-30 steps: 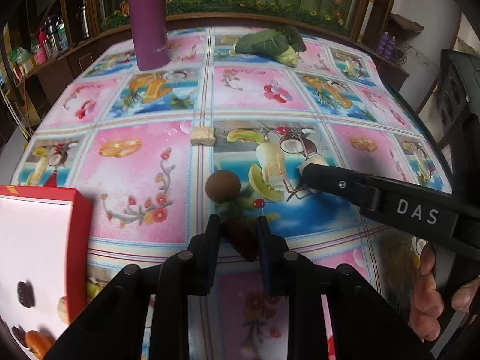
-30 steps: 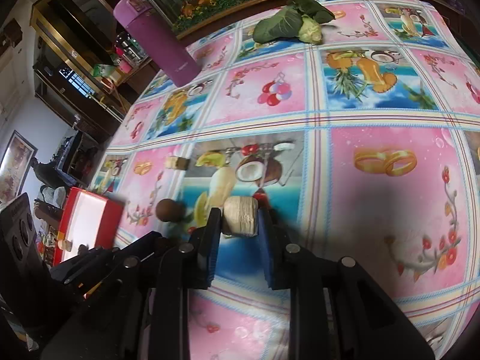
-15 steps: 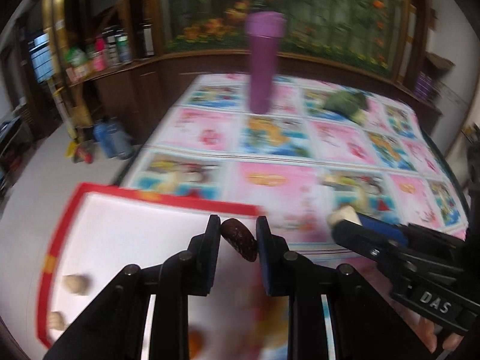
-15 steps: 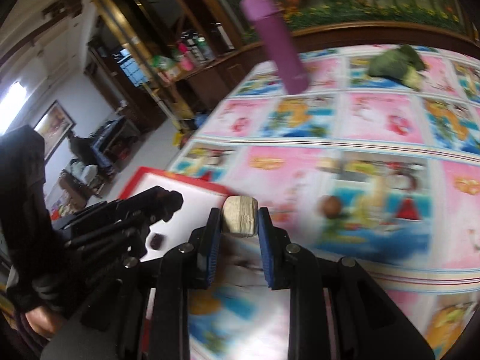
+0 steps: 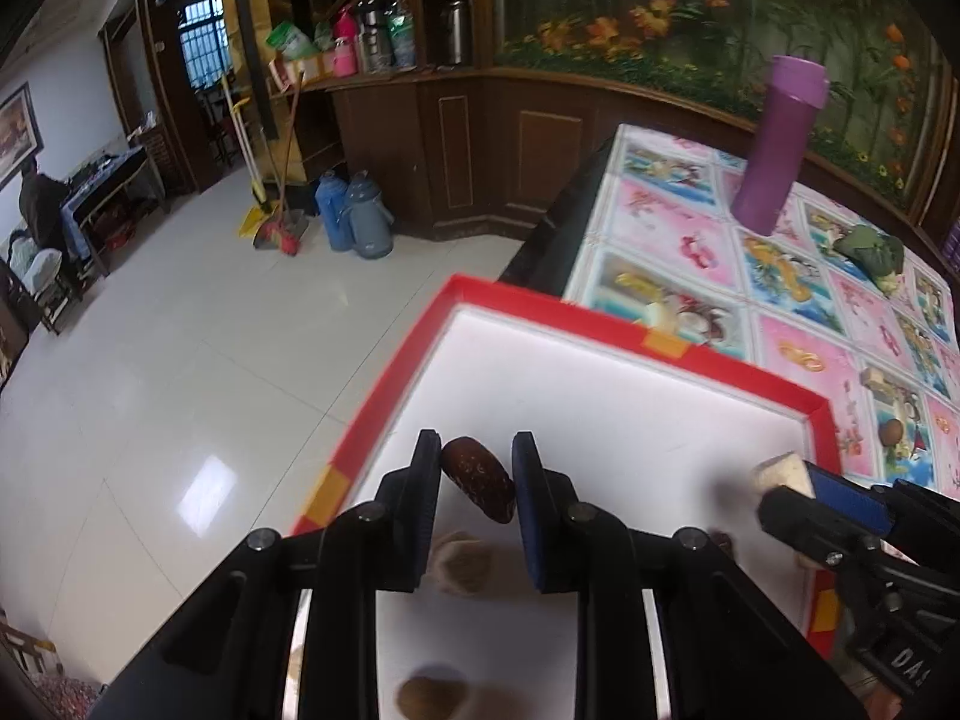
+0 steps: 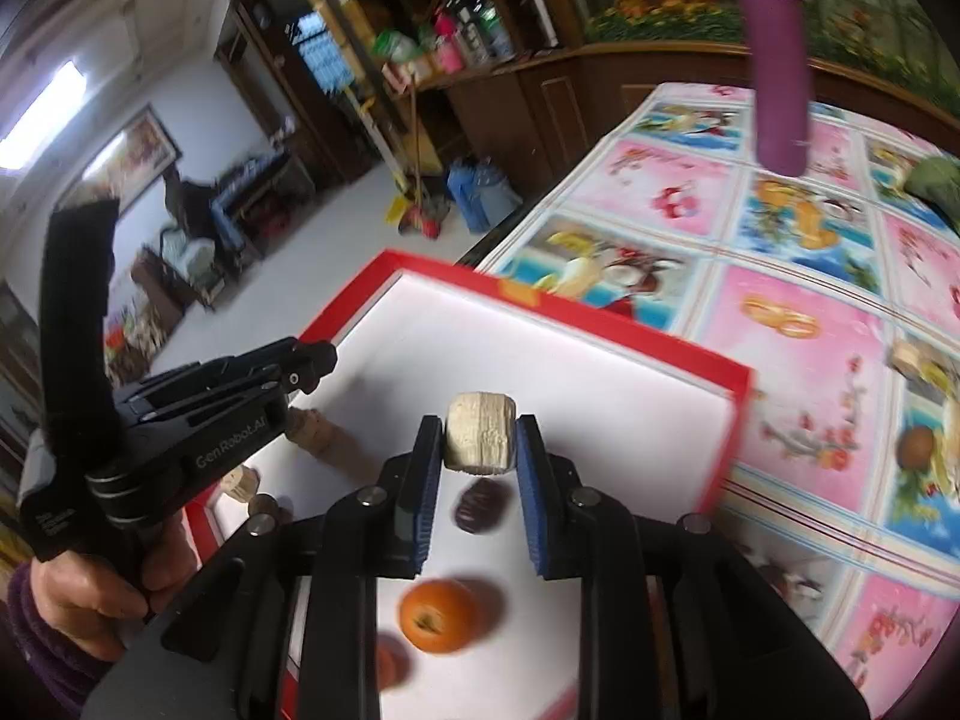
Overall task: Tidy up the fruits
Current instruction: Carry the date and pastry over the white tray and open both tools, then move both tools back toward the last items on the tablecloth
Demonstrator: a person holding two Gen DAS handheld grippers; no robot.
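My left gripper point(image 5: 475, 468) is shut on a dark red date point(image 5: 479, 486) and hangs over the white inside of a red-rimmed box point(image 5: 600, 324). My right gripper point(image 6: 479, 441) is shut on a pale ribbed cylinder piece point(image 6: 480, 439) above the same box point(image 6: 600, 324). Under it lie another dark date point(image 6: 477, 507), an orange point(image 6: 441, 615) and pale pieces point(image 6: 312, 432). In the left wrist view the right gripper point(image 5: 786, 489) enters from the right with its pale piece point(image 5: 780, 474). In the right wrist view the left gripper point(image 6: 318, 366) shows at the left, a hand holding it.
The box sits at the table's near left corner, beside the floor drop. On the patterned tablecloth point(image 5: 798, 312) stand a purple bottle point(image 5: 780, 144), a green vegetable point(image 5: 870, 249), a brown round fruit point(image 5: 890, 432) and small pale pieces point(image 5: 873, 377).
Both grippers have swung left from the tablecloth to above the red box, each still gripping its piece. The brown round fruit stays behind on the cloth.
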